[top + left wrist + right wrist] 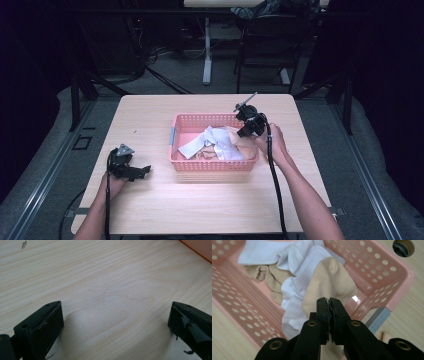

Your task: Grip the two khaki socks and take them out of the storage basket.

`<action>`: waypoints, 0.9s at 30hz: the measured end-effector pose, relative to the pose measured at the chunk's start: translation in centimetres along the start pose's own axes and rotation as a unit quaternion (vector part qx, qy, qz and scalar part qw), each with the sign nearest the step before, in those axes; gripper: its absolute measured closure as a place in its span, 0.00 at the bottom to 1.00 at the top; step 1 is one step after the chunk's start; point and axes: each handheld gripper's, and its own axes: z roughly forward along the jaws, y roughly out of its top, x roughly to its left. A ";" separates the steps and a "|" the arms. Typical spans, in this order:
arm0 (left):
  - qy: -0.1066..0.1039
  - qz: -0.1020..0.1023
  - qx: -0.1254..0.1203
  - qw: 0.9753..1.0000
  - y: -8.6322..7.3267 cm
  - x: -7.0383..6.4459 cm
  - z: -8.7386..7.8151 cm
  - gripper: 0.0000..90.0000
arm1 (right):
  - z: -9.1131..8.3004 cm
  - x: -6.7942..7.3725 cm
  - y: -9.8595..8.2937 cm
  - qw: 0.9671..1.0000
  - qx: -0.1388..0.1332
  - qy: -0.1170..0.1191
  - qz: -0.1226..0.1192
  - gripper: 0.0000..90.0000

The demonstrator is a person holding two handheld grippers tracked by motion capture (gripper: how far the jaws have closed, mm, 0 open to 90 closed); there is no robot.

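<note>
Over at about 8 o'clock on the surface point(165, 200), your left gripper point(131, 170) was just parked, fingers point(40, 327) wide apart with bare wood between them, probably waiting its turn. The pink basket point(180, 120) sat dead centre, with white socks point(197, 145) and more beige fabric point(265, 277) piled in it. Then at roughly 2 o'clock your right gripper point(248, 130) had its fingers point(323, 315) pinched together on the beige sock point(329, 282), right at the basket's right-hand end. You'd grabbed it by one end, I'd guess so it peels clear of the pile. Its long axis ran away from the fingers toward the basket's middle, free end resting on the white ones.
</note>
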 end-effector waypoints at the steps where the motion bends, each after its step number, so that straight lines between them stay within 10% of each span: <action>1: 0.000 -0.001 0.000 1.000 0.0 0.0 0.0 0.00 | -0.2 0.0 0.1 1.000 -0.003 0.000 0.002 0.96; 27: -0.002 0.001 0.001 1.000 0.0 0.0 0.0 0.00 | -5.2 -0.2 2.4 0.998 -0.063 -0.009 -0.002 0.95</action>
